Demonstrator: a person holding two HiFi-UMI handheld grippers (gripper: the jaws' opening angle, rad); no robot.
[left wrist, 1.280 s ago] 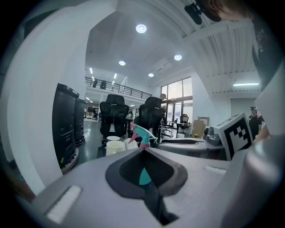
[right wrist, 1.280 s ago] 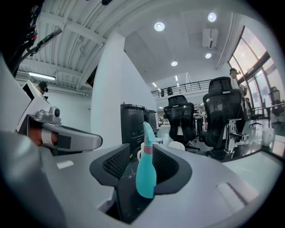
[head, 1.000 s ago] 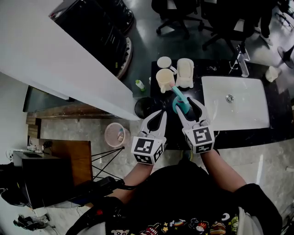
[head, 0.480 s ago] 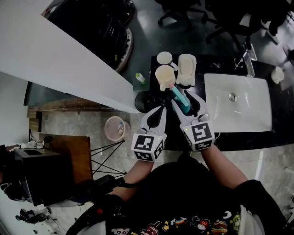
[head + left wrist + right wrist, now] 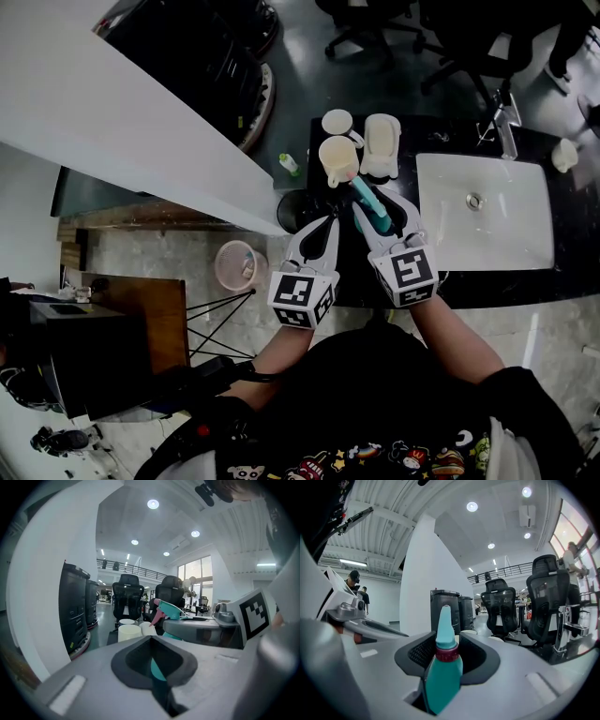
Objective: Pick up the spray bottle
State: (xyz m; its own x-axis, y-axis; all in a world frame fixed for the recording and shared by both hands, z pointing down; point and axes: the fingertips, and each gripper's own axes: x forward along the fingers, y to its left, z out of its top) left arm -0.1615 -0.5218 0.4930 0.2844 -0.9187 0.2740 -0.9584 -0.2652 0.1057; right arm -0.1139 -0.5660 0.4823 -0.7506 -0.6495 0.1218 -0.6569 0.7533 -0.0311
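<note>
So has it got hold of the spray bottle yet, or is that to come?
Mostly done. The right gripper has its jaws closed on the teal spray bottle, which sits tilted in that grip above the black counter. Whether it has fully cleared the surface I cannot tell. The left gripper is shut and empty. At most, lifting the bottle clear is left.

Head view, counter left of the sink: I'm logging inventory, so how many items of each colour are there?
Cream: 3 (small cup, jug, tub)
Teal: 1 (spray bottle, in the right gripper)
Total: 4
</note>
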